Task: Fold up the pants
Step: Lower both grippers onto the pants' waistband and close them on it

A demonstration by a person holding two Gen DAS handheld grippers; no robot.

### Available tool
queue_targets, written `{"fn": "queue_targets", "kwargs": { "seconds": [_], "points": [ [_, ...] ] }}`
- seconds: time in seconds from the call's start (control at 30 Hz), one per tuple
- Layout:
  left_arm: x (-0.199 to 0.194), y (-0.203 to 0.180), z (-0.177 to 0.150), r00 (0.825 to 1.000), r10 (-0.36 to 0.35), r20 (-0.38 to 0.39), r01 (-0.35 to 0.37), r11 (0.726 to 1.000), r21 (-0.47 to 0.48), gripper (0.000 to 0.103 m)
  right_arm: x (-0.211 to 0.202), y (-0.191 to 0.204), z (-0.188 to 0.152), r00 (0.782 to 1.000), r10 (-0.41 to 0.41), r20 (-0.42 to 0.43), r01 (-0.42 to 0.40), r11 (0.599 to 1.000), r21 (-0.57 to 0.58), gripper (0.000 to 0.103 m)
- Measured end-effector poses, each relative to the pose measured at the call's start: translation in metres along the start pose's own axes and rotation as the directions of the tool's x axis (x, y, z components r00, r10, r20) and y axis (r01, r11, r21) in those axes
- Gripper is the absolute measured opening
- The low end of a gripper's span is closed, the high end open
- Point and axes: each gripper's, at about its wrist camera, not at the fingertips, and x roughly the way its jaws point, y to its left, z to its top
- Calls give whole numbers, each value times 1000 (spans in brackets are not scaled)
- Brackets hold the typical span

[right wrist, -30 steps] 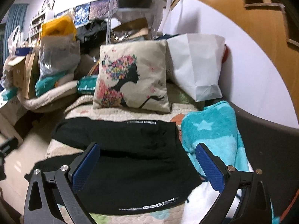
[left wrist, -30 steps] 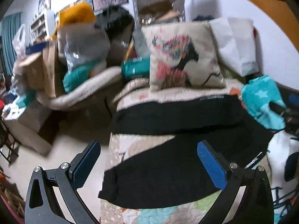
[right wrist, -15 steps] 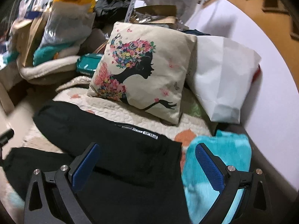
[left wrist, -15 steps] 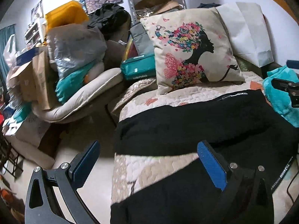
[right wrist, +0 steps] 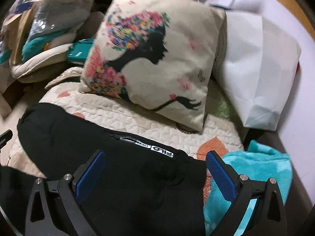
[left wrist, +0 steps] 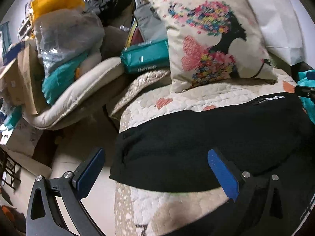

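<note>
Black pants lie spread across a quilted bed cover. In the left wrist view my left gripper is open and empty, just above the cuff end of the far leg near the bed's left edge. In the right wrist view the pants show their waistband with a white logo label. My right gripper is open and empty, hovering over the waist end. The near leg is mostly hidden at the bottom of both views.
A flower-print pillow and a white bag lean at the head of the bed. A turquoise towel lies right of the waistband. Piled bags, boxes and a cushion crowd the floor on the left.
Both grippers have moved forward and down toward the far leg of the pants. The pants have not moved. Both grippers stay open.
</note>
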Motion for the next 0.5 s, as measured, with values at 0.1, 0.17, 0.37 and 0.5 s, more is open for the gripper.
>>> {"fn": "queue_targets", "kwargs": {
  "seconds": [0.1, 0.17, 0.37, 0.5],
  "points": [
    [25, 12, 6, 998, -43, -48, 42, 999, -24, 103, 18, -7, 3, 997, 64, -37, -64, 998, 19, 103],
    [40, 22, 9, 995, -72, -73, 68, 996, -50, 103, 31, -10, 4, 992, 111, -63, -110, 994, 20, 103],
    [80, 54, 20, 988, -112, -109, 97, 986, -136, 103, 57, -10, 7, 967, 221, -124, -224, 975, -10, 103],
    [106, 65, 28, 985, -114, -129, 96, 986, -137, 103, 77, -1, 10, 965, 209, -161, -224, 971, -80, 103]
  ]
}}
